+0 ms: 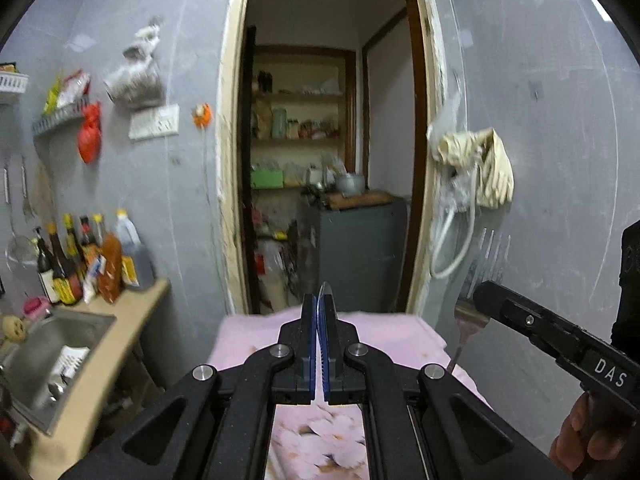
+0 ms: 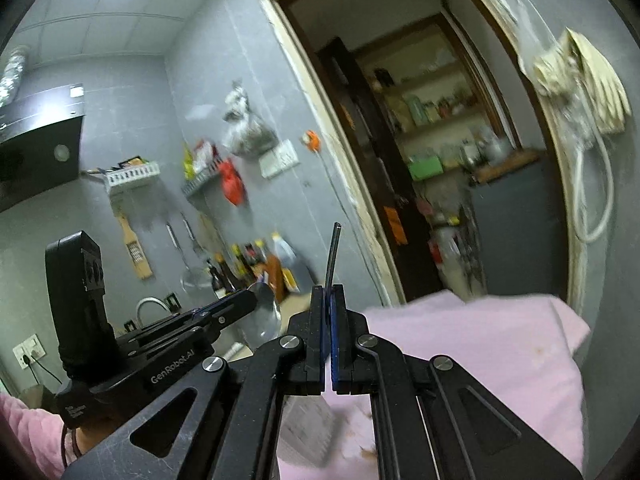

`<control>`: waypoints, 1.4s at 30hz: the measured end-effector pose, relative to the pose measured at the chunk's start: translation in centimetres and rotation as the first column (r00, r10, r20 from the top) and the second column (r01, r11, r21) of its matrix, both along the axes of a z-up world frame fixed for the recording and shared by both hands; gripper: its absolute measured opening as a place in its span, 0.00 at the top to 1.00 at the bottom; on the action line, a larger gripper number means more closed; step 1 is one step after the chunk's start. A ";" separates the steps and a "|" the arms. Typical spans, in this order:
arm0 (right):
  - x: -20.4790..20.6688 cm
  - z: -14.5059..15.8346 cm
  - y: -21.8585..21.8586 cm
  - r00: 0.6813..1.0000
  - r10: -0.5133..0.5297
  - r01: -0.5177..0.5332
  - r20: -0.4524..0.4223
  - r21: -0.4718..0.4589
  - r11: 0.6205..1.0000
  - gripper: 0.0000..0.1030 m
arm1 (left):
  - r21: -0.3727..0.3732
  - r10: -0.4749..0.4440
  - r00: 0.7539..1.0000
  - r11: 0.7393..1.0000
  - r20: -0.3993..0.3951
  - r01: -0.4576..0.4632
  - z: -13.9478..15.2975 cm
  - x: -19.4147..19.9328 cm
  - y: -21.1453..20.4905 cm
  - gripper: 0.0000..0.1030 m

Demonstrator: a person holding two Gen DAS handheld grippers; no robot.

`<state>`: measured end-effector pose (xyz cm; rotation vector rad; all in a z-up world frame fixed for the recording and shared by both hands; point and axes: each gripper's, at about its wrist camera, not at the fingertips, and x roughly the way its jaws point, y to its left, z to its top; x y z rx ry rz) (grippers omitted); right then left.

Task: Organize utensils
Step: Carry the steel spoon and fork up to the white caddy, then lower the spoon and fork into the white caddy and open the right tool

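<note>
Your left gripper (image 1: 320,300) has its jaws pressed together on a thin metal utensil, probably a spoon (image 1: 325,289): from this wrist only a rounded edge pokes out past the tips, but the right wrist view shows a shiny bowl (image 2: 262,300) at that gripper's end. Your right gripper (image 2: 329,300) pinches a fork (image 1: 486,258) low on its head, with the tines standing up above the jaws and the handle hanging down below them. From its own camera the fork shows edge-on as a thin dark bar (image 2: 333,254) rising from the tips.

Both utensils are held in the air over the pink cloth (image 1: 380,330) on the tabletop, the fork to the right of the spoon and well apart from it. The fork's long axis runs near upright, across its jaws rather than along them, so you will need to turn that wrist to lay it flat. No utensil holder is in view.
</note>
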<state>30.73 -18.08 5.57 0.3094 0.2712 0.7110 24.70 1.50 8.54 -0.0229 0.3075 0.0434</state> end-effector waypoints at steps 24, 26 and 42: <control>2.9 -3.1 13.7 0.986 0.163 -0.161 -0.046 0.027 0.987 0.98 | 0.048 0.156 0.978 0.985 0.136 -0.164 0.0 -1.0 9.4 0.98; 3.4 -4.4 13.8 0.983 0.168 -0.166 -0.077 0.030 0.986 0.98 | 0.058 0.169 0.976 0.982 0.139 -0.178 -1.3 -0.7 9.5 0.98; 4.6 -10.0 14.9 0.971 0.168 -0.175 -0.170 -0.031 0.984 0.98 | 0.169 0.225 0.959 0.952 0.172 -0.254 -6.9 0.0 8.4 0.98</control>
